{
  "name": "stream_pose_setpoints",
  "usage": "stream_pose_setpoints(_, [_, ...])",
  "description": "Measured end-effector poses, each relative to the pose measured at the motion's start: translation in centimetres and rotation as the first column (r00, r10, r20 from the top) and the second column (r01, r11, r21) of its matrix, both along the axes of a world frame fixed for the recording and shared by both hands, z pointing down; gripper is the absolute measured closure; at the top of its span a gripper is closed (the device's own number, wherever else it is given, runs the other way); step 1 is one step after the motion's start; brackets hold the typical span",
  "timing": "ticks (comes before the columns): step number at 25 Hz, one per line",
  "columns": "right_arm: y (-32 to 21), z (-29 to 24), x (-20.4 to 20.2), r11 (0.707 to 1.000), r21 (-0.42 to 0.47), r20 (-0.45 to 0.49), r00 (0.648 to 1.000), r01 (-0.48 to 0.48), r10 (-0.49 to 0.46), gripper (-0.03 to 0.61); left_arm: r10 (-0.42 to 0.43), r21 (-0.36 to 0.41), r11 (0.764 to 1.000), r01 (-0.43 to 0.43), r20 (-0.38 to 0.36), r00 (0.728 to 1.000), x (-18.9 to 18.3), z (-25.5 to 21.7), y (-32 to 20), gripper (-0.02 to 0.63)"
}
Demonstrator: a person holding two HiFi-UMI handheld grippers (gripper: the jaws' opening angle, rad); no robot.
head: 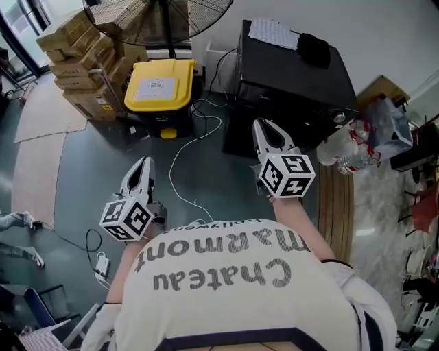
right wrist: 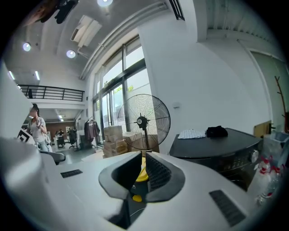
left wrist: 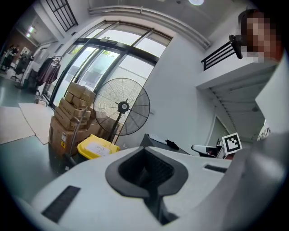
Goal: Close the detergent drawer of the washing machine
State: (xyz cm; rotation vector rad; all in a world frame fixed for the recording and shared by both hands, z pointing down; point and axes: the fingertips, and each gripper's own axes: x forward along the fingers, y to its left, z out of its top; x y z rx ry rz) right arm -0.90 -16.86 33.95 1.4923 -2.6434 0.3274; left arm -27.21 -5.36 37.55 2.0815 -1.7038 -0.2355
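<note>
Our left gripper (head: 141, 166) hovers over the floor, jaws clenched together on nothing. Our right gripper (head: 267, 129) has its jaws a narrow slit apart, empty, close before the black washing machine (head: 288, 68), whose drawer we cannot make out.

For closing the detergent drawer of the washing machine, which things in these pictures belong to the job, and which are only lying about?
Belong to the job: washing machine; left hand-held gripper; right hand-held gripper.

Only lying about: yellow-lidded bin; cardboard boxes; pedestal fan; white cable; plastic bottles; black cloth on the machine's top.
</note>
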Motion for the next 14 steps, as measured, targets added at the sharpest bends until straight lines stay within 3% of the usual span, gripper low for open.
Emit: stream_pose_setpoints(14, [-0.4, 3.1, 1.8, 0.997, -0.069, -0.035, 0.999, -0.040, 0.038, 0.531, 0.003, -0.045, 0.999, -0.003, -0.002, 1.000, 0.0, 1.5, -0.4, 0.606])
